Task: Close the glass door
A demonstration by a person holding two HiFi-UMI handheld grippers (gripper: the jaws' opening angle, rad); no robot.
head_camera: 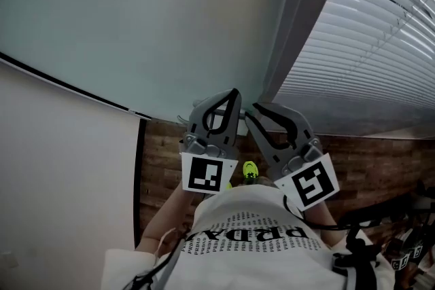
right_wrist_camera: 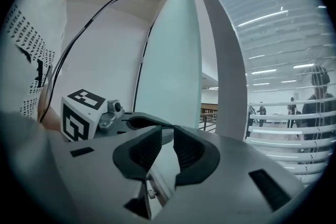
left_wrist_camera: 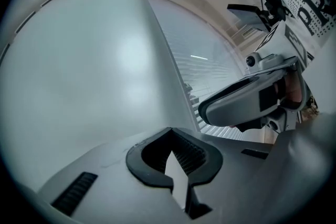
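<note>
White printed shirt [head_camera: 251, 234] fills the bottom of the head view, so the person stands close. Left claw [head_camera: 234, 93] has its jaws together and empty. Right claw [head_camera: 254, 107] has its jaws a narrow slit apart with nothing between them. Neither grips anything, likely because the door gets pushed, not grabbed. Both are held level, side by side. Frosted glass door [head_camera: 136, 24] is straight ahead of both tips and spreads past the left claw's outer side; contact can't be told. Grey frame post [head_camera: 289, 37] stands just right of the right claw, with slatted blinds [head_camera: 367, 30] beyond. The right gripper view shows a see-through strip between door and post, so the door is probably not fully closed. No containers in view.
</note>
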